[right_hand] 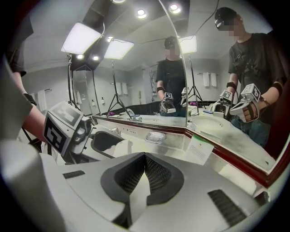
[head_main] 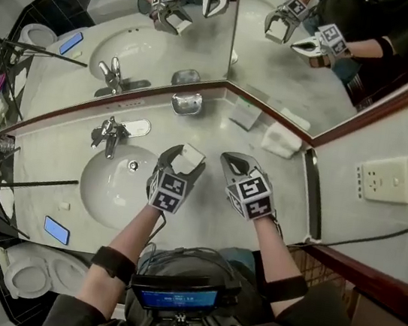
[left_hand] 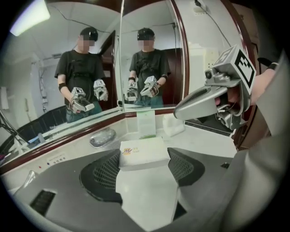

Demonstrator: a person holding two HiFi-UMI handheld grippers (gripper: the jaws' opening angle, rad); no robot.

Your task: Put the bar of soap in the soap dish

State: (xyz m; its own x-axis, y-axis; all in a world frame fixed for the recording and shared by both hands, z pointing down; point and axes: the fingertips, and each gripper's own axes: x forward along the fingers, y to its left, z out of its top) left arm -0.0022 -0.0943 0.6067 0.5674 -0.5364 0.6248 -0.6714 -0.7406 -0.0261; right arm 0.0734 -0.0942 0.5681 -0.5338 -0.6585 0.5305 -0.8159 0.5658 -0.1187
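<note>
**Dish lies ahead-left of loaded L tongs**

- Left tongs (head_main: 181,163): jaws wide apart, pads clamped on the bar of soap (left_hand: 144,153). It's a white boxed bar w/ a small printed logo. It's held off the counter (head_main: 216,134), above the strip btwn sink (head_main: 109,190) and mirror (head_main: 279,63).
- Right tongs (right_hand: 144,163): jaws closed tight, nothing btwn them. Sits just beside the left pair on its right. Idle.
- Soap dish (head_main: 186,103): shiny oval, looks empty. Sits on the counter right up against the mirror base. It's apart from the soap, w/ bare counter btwn them.

Key relation: in the left gripper view the dish shows beyond the soap and off to the left of the tongs' line. In the head view it lies nearly straight ahead of the soap, toward the mirror. The left pair is nearer the dish than the right, and it has the bar anyway.

Axes: the bar's long side appears to run pad to pad, i.e. crosswise to the tongs, broad face up and tipped a bit fwd. The dish's long axis runs along the mirror base. The two look roughly parallel, so I'd judge little twist is needed, mainly fwd + slightly left, then down.

Watch: a standing card (head_main: 245,114) sits to the right of the dish, near it. Approaching from the left-centre side should keep clear of it.
</note>
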